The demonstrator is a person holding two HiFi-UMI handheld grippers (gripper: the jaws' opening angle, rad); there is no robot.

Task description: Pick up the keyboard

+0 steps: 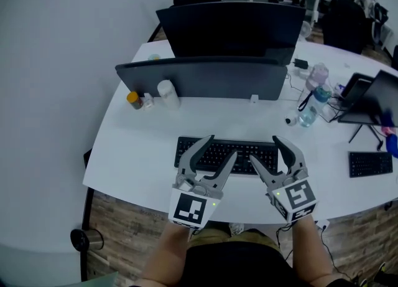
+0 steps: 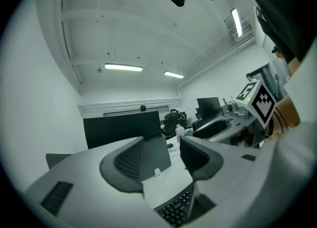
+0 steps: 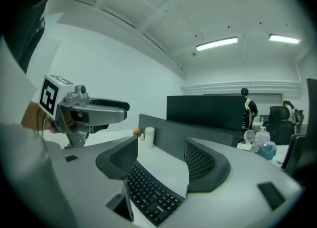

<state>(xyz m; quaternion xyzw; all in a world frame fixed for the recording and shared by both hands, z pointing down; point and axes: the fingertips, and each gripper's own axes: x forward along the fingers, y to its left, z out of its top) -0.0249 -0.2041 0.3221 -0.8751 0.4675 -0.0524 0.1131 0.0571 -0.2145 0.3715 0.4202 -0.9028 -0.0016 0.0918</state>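
A black keyboard [image 1: 227, 154] lies flat on the white desk [image 1: 137, 149], near its front edge. Both grippers hover just over the keyboard's near side, pointing away from me. My left gripper [image 1: 222, 145] is over the keyboard's left half, jaws apart with nothing between the pads. My right gripper [image 1: 263, 149] is over the right half, also open and empty. In the left gripper view the keyboard [image 2: 176, 209] shows below the spread jaws of the left gripper [image 2: 161, 160]. In the right gripper view the keyboard [image 3: 148, 192] runs under the wide jaws of the right gripper [image 3: 161, 160].
A grey divider panel [image 1: 205, 77] and a dark monitor [image 1: 233, 27] stand behind the keyboard. A white bottle [image 1: 168, 93] and an orange-capped jar [image 1: 134, 99] sit at the back left. A water bottle [image 1: 314, 105], a stand [image 1: 373, 99] and a second keyboard [image 1: 370, 163] lie right.
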